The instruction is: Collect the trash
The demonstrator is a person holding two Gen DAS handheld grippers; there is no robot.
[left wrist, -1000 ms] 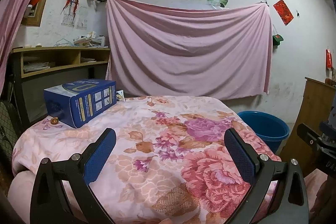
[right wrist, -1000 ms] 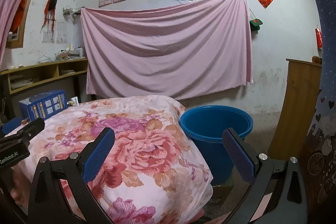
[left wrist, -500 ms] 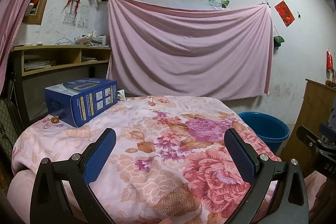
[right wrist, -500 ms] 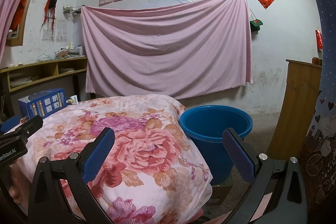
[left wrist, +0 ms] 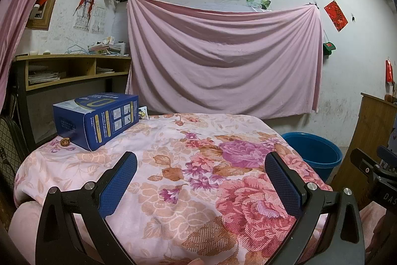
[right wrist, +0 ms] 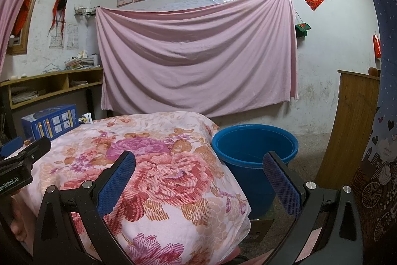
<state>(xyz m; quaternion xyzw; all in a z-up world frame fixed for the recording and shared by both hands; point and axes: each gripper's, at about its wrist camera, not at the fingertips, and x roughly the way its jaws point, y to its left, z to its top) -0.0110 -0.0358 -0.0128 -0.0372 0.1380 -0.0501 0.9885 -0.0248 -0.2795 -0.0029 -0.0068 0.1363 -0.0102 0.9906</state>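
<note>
Change: both views rose a little; we see nothing on the bed moved.
Bed: our floral quilt [left wrist: 198,178] carries the things.
Bucket: blue bucket [right wrist: 255,148] stands just beside the bed's right edge.
Box: blue box [left wrist: 96,121] at the far left corner.
Small trash: brown round piece [left wrist: 65,141] touching nothing, near the box.
Tongs: left gripper [left wrist: 201,180] and right gripper [right wrist: 198,180] spread wide, empty.

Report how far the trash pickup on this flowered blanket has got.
Done: nothing that shows; what can be seen inside the blue bucket looks bare. In hand: nothing, the left gripper and the right gripper are both open and hold nothing above the blanket. Left: the blue box, the small round brown thing beside it and a small packet behind it all remain on the blanket.
</note>
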